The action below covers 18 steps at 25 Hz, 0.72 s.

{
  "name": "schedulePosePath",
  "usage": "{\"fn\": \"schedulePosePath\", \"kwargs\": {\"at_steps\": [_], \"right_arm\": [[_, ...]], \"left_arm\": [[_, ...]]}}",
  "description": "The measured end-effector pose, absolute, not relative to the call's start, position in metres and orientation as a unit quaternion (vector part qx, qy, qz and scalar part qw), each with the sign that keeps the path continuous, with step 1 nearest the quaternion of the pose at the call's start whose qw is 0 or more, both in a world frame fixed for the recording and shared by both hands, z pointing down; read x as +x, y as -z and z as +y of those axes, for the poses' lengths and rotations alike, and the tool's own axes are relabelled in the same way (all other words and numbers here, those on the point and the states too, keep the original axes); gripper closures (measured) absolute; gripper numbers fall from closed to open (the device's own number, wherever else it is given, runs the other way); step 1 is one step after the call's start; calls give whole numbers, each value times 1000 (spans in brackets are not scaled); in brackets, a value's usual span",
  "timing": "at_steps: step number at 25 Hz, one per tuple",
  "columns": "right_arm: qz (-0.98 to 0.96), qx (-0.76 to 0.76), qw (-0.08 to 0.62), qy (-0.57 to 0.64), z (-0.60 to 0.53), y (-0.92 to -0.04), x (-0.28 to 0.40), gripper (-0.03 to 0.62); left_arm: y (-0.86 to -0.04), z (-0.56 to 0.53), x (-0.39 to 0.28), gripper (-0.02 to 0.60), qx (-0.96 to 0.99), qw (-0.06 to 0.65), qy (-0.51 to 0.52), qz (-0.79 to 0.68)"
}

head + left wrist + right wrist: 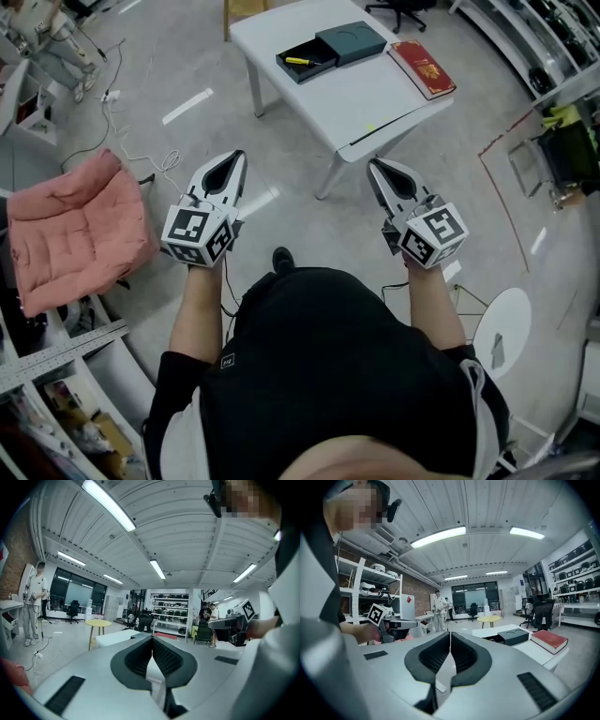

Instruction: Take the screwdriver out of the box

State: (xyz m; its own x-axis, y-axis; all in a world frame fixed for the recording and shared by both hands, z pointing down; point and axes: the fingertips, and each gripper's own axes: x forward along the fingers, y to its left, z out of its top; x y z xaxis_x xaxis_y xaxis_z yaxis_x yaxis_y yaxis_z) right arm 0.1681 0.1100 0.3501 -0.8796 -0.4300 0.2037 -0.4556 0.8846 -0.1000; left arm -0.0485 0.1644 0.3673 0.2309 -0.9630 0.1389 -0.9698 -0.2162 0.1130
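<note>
Left tool (238, 157) and right tool (373, 165) sit closed, empty; open box (327, 63) on white table (375, 94) holds yellow screwdriver (299, 61).

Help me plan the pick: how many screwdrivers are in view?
1: a yellow screwdriver lies in the open box on the white table; the box could hide more.

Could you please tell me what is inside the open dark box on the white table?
A yellow screwdriver lies inside the box, whose lid sits beside it. Any other contents are too small and dark to make out.
</note>
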Motion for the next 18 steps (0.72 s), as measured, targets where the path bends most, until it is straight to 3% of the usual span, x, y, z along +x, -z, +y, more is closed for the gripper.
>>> {"fn": "schedulePosePath", "kwargs": {"at_steps": [8, 18], "right_arm": [[-966, 221, 96, -90, 70, -357, 109, 563], [-967, 208, 113, -97, -13, -382, 89, 563]], "left_arm": [[-370, 128, -92, 571, 788, 83, -34, -609], [-398, 57, -112, 571, 777, 123, -34, -616]]}}
